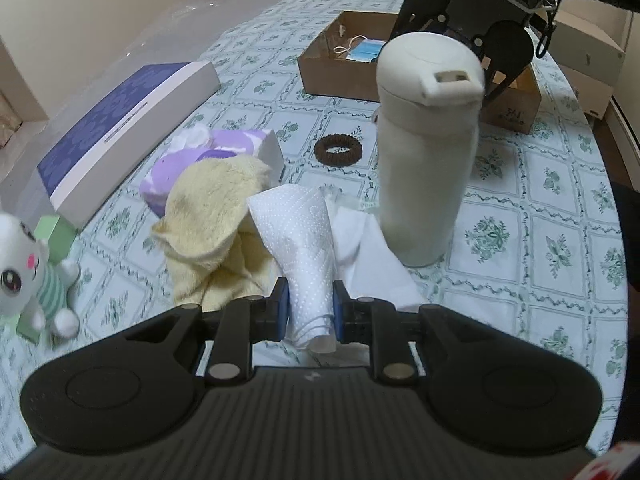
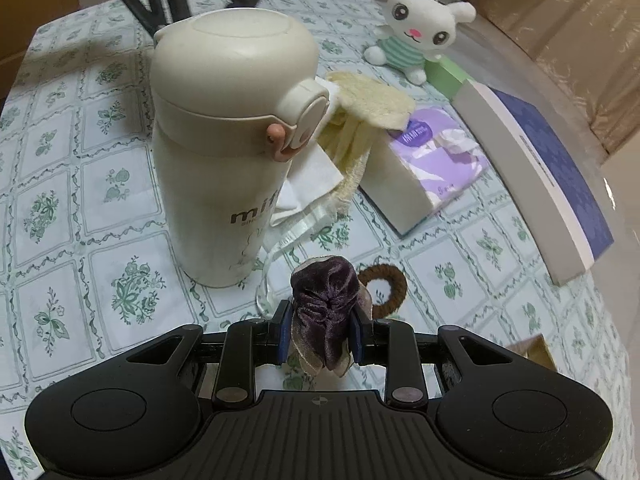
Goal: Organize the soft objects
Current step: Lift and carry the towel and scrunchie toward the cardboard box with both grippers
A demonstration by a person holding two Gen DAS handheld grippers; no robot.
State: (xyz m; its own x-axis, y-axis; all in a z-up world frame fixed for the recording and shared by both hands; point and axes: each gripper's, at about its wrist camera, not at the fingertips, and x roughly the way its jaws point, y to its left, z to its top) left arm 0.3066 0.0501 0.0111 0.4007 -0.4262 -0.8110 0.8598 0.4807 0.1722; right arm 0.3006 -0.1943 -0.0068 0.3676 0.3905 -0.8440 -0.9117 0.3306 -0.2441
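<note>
Left wrist view: the left gripper (image 1: 310, 310) has its jaws drawn narrow onto a white paper towel (image 1: 298, 232), pinched at its near end; the towel's long axis runs away from the claw toward the yellow cloth (image 1: 216, 220), which lies just to its left and touches it. The cardboard box (image 1: 332, 76) — judged the likely place for soft things — sits well beyond, past the upright white flask (image 1: 428, 152), so the carry would have to go around or over that flask; a blue face mask (image 1: 366, 50) already lies inside the box. One brown hair tie (image 1: 338, 150) rests on the tablecloth (image 1: 540, 208) between towel and box.

Right wrist view: the right gripper (image 2: 320, 334) is clamped on a purple scrunchie (image 2: 324, 300); the brown hair tie lies just beyond it, to the right. A box corner shows at the lower right edge, so this hand looks nearer the box.

Counted: one flask, one plush rabbit (image 2: 416, 36), one tissue pack (image 2: 432, 164), one yellow cloth, one box, two hair bands.
</note>
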